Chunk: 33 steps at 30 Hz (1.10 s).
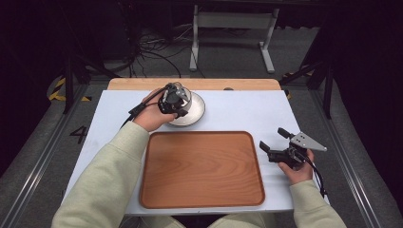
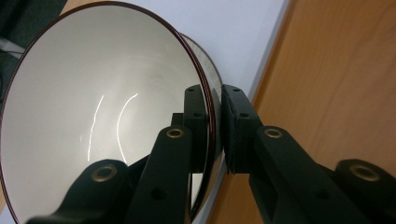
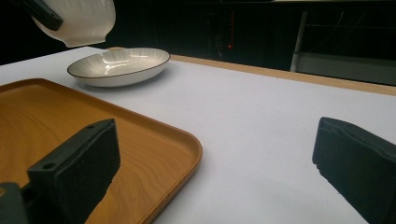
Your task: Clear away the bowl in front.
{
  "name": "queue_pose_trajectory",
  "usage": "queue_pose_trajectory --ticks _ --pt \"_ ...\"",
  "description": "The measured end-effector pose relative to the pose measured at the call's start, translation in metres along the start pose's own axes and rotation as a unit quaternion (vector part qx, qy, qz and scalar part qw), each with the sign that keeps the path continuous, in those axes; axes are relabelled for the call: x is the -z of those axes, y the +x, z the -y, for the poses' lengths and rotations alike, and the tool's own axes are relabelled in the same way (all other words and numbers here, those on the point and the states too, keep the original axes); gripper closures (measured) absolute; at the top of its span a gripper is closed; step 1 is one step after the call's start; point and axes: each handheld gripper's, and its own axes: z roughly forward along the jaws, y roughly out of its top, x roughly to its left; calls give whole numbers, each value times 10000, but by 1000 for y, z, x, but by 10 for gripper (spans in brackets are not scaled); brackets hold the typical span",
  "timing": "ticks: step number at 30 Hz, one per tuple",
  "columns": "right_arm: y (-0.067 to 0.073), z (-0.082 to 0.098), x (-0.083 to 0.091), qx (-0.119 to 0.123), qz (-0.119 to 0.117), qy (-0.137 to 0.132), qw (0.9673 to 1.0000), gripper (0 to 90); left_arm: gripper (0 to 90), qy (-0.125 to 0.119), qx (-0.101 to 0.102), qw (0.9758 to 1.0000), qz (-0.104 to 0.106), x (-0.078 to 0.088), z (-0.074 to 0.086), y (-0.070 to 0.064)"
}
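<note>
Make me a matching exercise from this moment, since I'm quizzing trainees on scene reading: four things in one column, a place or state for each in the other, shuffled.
Things:
1. bowl
2. plate
3. tray
4. right gripper

Places or states:
A. open, holding nothing, right of the tray
B. lying on the white table, beyond the tray
C. pinched by the rim in the left gripper, lifted above the table
D. bare wooden surface, nearest the person

Pairs: 1-C, 2-B, 3-D, 4-A
</note>
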Motion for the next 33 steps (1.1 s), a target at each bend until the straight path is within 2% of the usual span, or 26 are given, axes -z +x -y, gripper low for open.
queue_pose_trajectory --ticks 4,19,23,28,33 --pt "0 0 0 1 -1 2 10000 15 816 -106 -35 9999 110 8 -1 -8" --pt "0 0 0 10 -1 5 10000 15 817 -243 -302 9986 348 31 -1 -40" --pt "0 0 0 13 -2 6 10000 15 816 -293 -392 9980 404 38 -2 -49" --pt "0 0 0 18 -5 6 10000 15 816 -375 -374 9971 552 46 -2 -57" --pt "0 0 0 11 -6 7 10000 15 816 -443 -456 9960 631 53 -1 -67"
